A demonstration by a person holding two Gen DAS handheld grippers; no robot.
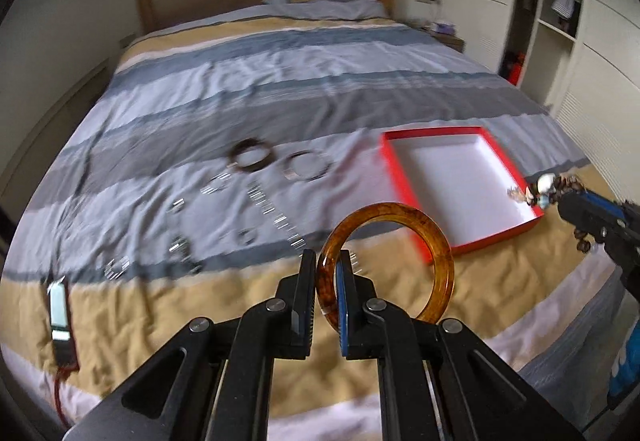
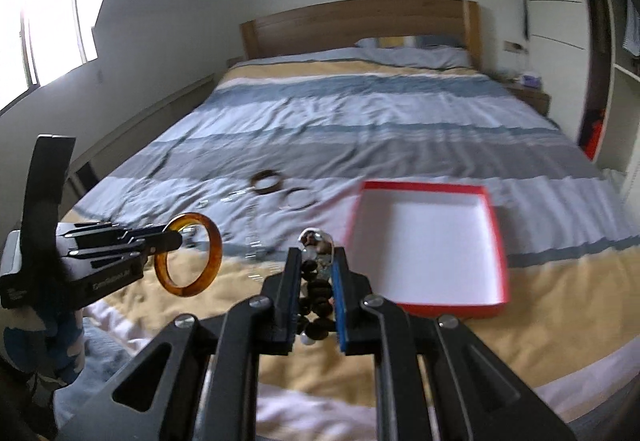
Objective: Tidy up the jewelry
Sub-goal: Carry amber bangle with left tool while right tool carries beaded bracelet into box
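My left gripper (image 1: 328, 261) is shut on an amber bangle (image 1: 436, 237), which it holds upright above the bed; the same bangle (image 2: 212, 237) shows at the left of the right wrist view, with the left gripper (image 2: 176, 237) clamped on its rim. A dark beaded bracelet (image 2: 318, 289) with a pale bead at its tip is clamped in my right gripper (image 2: 318, 253), just left of the red box (image 2: 496, 225). In the left wrist view the right gripper (image 1: 560, 197) carries the beads (image 1: 546, 185) over the near right corner of the box (image 1: 404, 177), whose white inside holds nothing.
Two bangles, one dark (image 1: 250, 157) and one thin (image 1: 308, 165), lie mid-bed with several small silvery pieces (image 1: 262, 197) in front of them. A small flat device (image 1: 60, 309) with a red cord lies at the bed's left edge. Wardrobes (image 1: 600, 41) stand to the right.
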